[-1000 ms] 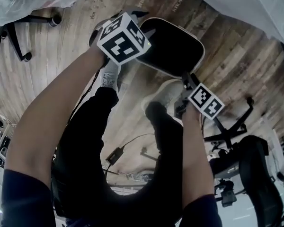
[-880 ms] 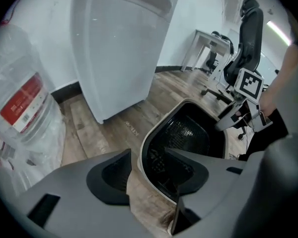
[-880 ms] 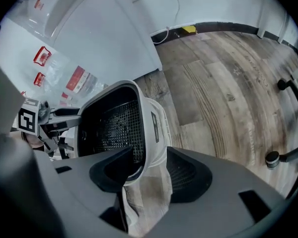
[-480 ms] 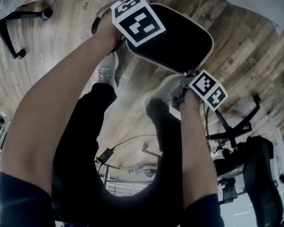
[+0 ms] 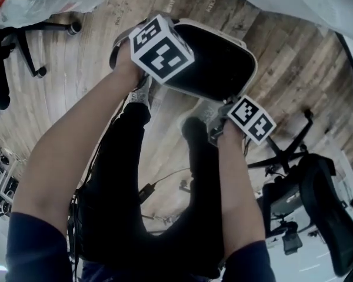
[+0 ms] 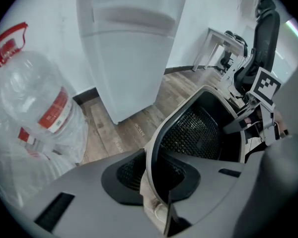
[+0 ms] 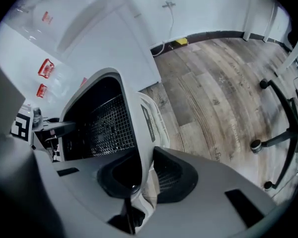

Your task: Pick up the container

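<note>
The container [image 5: 220, 54] is a white-rimmed bin with a black mesh lining, held in the air above the wood floor between my two grippers. My left gripper [image 5: 159, 54] is at its left rim and my right gripper [image 5: 223, 111] at its near right rim. In the left gripper view the white rim [image 6: 156, 148] runs between the jaws of the left gripper [image 6: 156, 185], which are closing and press on it. In the right gripper view the rim [image 7: 139, 123] is likewise pinched by the closing right gripper [image 7: 138, 180].
Under the container are the person's dark-trousered legs and light shoes [image 5: 138, 93]. Large water bottles [image 6: 39, 108] lean beside a white cabinet [image 6: 131, 48]. Office chairs [image 5: 309, 195] stand at the right, and chair bases with castors [image 7: 283, 108] spread on the floor.
The container and both grippers swung up and right in the head view, then back down and left. The left marker cube has turned. Both grippers stay at the rim.
</note>
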Demonstrator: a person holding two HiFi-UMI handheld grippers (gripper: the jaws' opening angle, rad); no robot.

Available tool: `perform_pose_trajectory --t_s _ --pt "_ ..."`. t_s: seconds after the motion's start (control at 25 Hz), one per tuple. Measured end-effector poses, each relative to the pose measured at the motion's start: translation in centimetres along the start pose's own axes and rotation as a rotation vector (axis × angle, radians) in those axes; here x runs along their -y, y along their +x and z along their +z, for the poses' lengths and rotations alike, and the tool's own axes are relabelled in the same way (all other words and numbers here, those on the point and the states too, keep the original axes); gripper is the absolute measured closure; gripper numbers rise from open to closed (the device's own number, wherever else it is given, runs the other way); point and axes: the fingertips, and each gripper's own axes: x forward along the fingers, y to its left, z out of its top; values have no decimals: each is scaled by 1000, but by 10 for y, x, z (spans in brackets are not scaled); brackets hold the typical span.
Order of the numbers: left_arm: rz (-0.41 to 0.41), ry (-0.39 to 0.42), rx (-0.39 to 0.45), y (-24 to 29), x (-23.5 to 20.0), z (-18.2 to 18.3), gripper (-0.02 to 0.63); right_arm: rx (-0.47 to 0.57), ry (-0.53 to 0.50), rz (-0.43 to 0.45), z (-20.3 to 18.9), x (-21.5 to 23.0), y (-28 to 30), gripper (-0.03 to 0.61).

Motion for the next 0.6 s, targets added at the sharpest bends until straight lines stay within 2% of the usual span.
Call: perform_pose_trajectory --t_s 0.12,0.28,0.4,0.6 --pt "24 -58 3 -78 13 5 538 10 -22 12 -1 -24 -72 501" --pt "80 -130 73 -182 14 23 537 72 -83 40 13 -67 -156 506" --pt "101 -142 100 -264 26 35 535 89 -106 55 8 -97 -230 506" --pt "134 -135 140 -383 45 52 535 121 -89 97 -6 -135 -336 505"
